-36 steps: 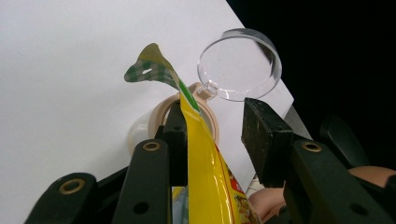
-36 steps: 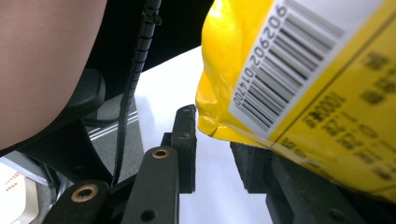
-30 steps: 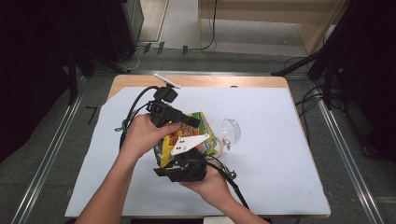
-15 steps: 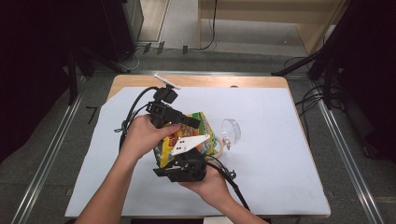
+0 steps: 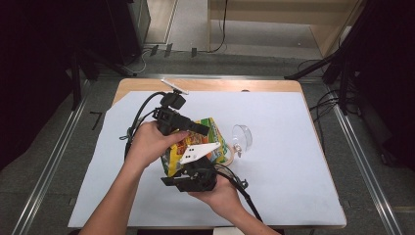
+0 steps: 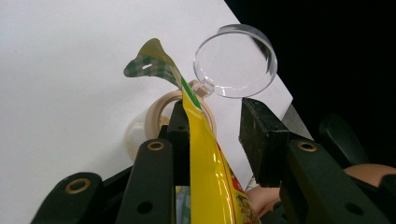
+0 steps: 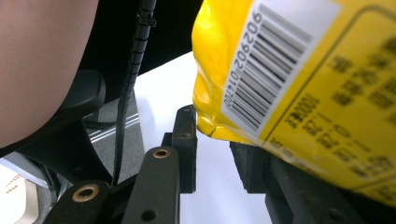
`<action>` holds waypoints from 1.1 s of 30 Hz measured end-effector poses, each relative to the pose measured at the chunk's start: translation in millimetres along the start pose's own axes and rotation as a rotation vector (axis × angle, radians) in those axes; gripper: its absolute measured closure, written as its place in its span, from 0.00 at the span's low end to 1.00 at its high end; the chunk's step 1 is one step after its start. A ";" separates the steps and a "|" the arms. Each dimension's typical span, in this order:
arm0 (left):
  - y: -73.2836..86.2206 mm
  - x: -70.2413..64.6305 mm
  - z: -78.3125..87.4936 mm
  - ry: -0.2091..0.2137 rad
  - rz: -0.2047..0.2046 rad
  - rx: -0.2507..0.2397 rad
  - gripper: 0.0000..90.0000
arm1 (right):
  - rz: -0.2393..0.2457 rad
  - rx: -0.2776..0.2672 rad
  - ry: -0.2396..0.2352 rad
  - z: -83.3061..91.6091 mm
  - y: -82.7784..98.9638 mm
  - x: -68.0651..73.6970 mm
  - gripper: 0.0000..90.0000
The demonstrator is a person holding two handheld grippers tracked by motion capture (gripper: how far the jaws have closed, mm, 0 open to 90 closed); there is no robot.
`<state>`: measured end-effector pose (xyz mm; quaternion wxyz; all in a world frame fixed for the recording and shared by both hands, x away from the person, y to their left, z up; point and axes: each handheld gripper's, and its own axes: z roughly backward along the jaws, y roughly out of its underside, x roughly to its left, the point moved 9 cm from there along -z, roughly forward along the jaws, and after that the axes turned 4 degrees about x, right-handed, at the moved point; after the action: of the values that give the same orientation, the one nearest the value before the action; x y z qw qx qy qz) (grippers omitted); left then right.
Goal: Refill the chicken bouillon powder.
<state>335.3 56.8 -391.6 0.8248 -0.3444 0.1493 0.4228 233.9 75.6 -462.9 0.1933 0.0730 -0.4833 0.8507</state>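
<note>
A yellow and green snack bag (image 5: 172,157) is held up between both hands over the white sheet. My left gripper (image 5: 195,128) is at its top. In the left gripper view the bag's top edge (image 6: 205,168) lies against one jaw of that gripper (image 6: 217,116), a gap is left to the other, and the jaws have just been closing. My right gripper (image 5: 195,165) is at the bag's bottom end. In the right gripper view the barcode corner (image 7: 289,84) sits at the tips of that gripper (image 7: 212,135), which seem to pinch it. A beige jar (image 6: 156,112) with a raised clear lid (image 6: 236,60) lies just beyond.
White paper (image 5: 293,171) covers most of the wooden table (image 5: 274,85). The jar (image 5: 226,155) and its clear lid (image 5: 243,137) sit right of the bag. Black cables (image 5: 142,110) trail from the grippers. A small white strip (image 5: 174,86) lies at the far edge.
</note>
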 end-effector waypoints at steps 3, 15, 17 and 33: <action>0.6 0.2 0.2 -0.004 -0.009 0.004 0.76 | -0.003 0.000 0.001 -0.4 0.0 0.3 0.81; 0.8 -0.3 0.1 -0.011 -0.020 0.003 0.76 | 0.001 0.002 0.003 0.4 0.0 -0.1 0.82; 0.7 0.0 -0.1 -0.011 -0.020 0.003 0.75 | 0.001 0.002 0.005 0.5 0.0 -0.1 0.82; 0.9 0.7 0.0 -0.019 -0.018 0.004 0.74 | 0.007 0.005 0.009 1.8 -0.1 0.6 0.81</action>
<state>334.9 57.6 -392.4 0.8305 -0.3401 0.1393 0.4184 233.3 74.2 -461.7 0.1924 0.0681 -0.4808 0.8527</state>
